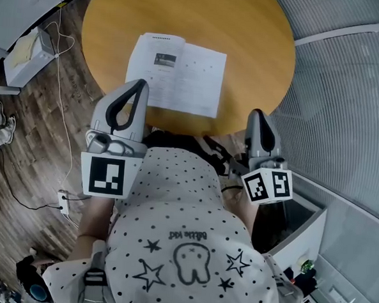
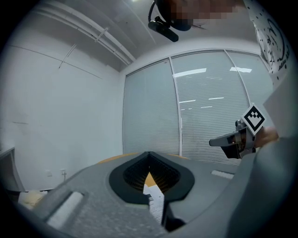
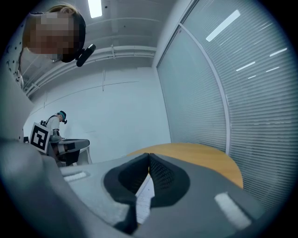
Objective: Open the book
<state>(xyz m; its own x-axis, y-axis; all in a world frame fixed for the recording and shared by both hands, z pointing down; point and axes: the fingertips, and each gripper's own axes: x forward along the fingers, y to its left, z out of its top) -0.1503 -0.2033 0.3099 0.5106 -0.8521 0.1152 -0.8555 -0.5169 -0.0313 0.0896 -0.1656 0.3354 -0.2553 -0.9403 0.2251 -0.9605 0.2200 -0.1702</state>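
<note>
Fingers of the left gripper (image 1: pixel 141 82) are pressed together on nothing, and so are those of the right gripper (image 1: pixel 256 112). The book (image 1: pixel 181 73) lies open and flat on the round wooden table (image 1: pixel 254 43), toward its near side. The left gripper's tip is at the book's near left corner. The right gripper is apart from it, at the table's near edge. A white box (image 1: pixel 29 58) stands on the floor (image 1: pixel 43 139) to the left.

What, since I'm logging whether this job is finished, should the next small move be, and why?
Probably just draw both claws back from the table: the book already lies open, two pages facing up. The left claw and right claw are shut and empty at the near edge, so nothing seems left to turn.
</note>
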